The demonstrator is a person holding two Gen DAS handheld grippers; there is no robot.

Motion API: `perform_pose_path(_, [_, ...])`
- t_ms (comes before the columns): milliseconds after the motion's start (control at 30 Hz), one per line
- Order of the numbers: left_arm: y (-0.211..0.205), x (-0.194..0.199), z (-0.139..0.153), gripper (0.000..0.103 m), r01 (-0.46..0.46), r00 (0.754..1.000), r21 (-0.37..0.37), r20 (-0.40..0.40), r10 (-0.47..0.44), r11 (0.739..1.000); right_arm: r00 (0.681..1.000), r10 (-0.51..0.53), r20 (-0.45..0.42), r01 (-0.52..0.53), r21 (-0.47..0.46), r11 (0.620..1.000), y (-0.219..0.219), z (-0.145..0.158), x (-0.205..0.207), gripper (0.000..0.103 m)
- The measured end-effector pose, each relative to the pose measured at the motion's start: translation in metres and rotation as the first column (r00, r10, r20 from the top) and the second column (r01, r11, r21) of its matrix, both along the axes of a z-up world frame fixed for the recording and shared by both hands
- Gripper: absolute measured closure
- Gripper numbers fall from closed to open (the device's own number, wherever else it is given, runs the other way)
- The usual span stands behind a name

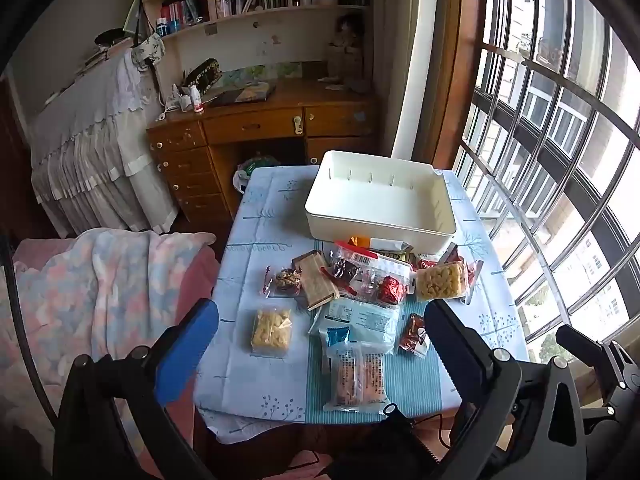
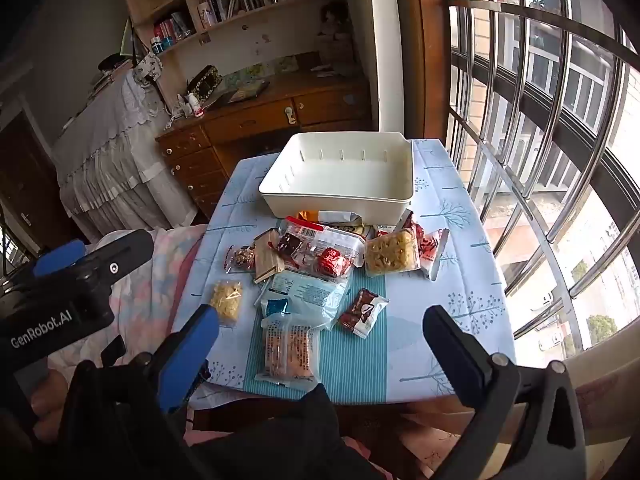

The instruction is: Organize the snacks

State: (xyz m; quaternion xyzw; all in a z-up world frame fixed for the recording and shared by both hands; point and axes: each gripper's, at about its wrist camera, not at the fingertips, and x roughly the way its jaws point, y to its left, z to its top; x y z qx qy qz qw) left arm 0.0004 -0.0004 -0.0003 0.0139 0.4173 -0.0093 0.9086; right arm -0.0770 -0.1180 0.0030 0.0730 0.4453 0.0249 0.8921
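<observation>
Snack packets are seen heaped on the surface (image 1: 276, 208) in front of a white bin (image 1: 380, 204), with both grippers held spread and empty above the near edge.

The left gripper (image 1: 320, 344) and the right gripper (image 2: 320, 344) are each shown with fingers wide apart, nothing between them. The bin's near wall hides the far ends of an orange packet (image 1: 358, 241) and a grey-white packet (image 1: 390, 245) lying against it. A clear bag of red sweets (image 2: 320, 254) overlaps a tan wafer pack (image 2: 267, 256), and a pale blue pouch (image 1: 360, 314) is partly covered by a twin biscuit pack (image 1: 358, 376). Printed labels are too blurred to be read. One yellow snack bag (image 1: 271, 332) lies apart on the left, another (image 2: 390, 256) just right of the heap. The surface's near edge is cut off by the gripper bodies.
</observation>
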Motion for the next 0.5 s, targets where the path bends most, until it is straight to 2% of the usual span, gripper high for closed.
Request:
perform_pose_path(67, [0.0011,-0.0003,0.0,0.001,0.0,1.0,-0.02,0.007,0.001,1.0,1.0,0.001,-0.008,-0.001,-0.001,1.0,-0.0004,-0.0003,0.0006,0.0])
perform_pose_path(500, [0.002,-0.0002,0.0022,0.001,-0.012,1.0,-0.006,0.01,0.012,1.0,1.0,0.008,-0.008,-0.008,0.002,1.0,0.0002,-0.002,0.0011,0.001])
